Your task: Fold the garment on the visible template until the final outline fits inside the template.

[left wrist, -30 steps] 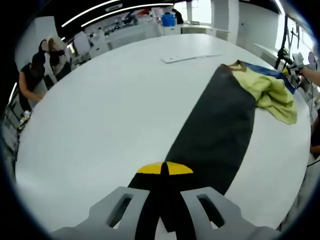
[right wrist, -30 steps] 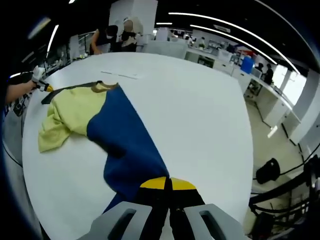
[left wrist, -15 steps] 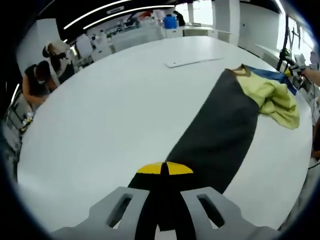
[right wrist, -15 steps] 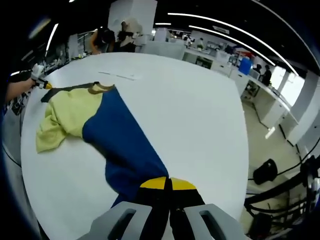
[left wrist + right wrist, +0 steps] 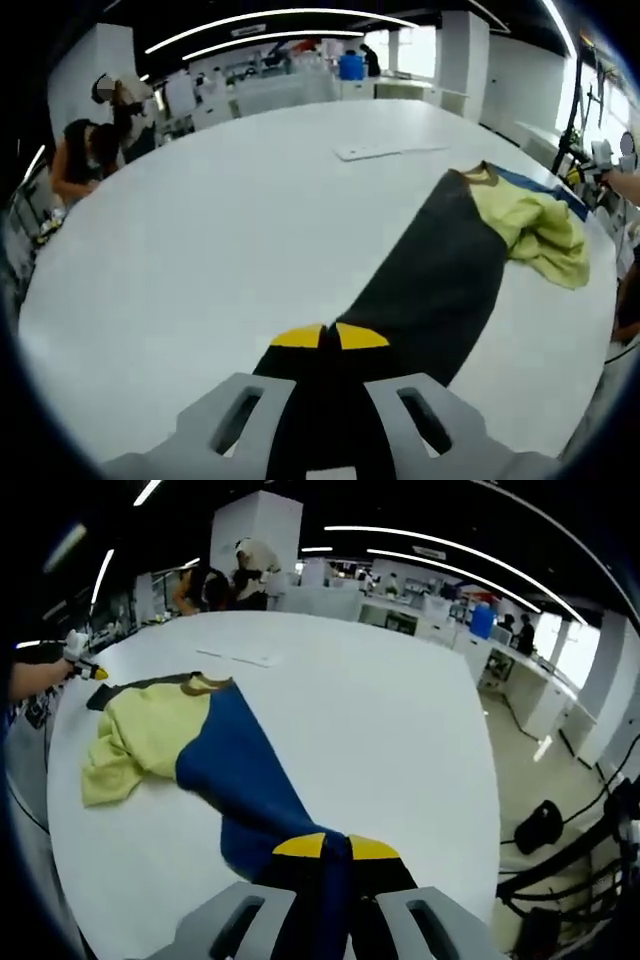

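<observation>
Black, blue and yellow garment [image 5: 450, 270] stretched across the white table [image 5: 220, 230], pinched by left tongs [image 5: 329, 336] and right tongs [image 5: 336, 846]; next, likely carrying it onto the template.

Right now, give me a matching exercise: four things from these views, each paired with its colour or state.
Things:
1. left gripper
2. right gripper
3. bunched part
4. table

States:
A. white
B. yellow-green
C. shut on the blue panel
D. shut on the dark panel

Pairs: 1-D, 2-C, 3-B, 4-A
</observation>
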`<state>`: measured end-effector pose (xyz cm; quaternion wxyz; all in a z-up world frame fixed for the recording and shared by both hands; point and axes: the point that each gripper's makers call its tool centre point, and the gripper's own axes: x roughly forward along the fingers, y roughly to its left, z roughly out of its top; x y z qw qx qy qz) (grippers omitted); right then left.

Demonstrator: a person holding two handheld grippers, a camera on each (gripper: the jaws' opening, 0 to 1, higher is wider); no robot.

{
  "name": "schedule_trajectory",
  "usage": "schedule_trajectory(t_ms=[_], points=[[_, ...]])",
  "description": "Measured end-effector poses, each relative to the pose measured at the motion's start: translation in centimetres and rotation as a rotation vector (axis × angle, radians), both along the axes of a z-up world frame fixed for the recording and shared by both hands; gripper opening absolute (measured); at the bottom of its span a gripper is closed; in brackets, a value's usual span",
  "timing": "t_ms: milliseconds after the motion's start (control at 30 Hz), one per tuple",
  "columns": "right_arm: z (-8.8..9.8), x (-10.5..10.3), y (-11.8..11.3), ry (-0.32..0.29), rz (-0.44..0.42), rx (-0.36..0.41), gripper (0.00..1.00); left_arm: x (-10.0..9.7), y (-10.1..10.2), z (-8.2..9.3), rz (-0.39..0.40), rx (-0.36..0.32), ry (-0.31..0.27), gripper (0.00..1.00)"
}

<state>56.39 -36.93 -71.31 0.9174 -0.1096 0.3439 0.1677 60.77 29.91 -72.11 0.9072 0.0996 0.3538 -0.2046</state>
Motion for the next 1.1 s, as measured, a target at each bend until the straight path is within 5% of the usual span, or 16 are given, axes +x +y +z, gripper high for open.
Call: schedule_trajectory(t_ms=[667,1100], points=[[1.2,-0.7,4.1,-0.081,0.069,0.092,0.2,-0.7,-3.9,1.8,-0.086,-0.105,-0.075,0.19],[1.5,-2.0,6.8,-0.083,0.125,0.127,0.25,-2.0,-5.9,1.4,-0.135,-0.138,-0.064,0.27]])
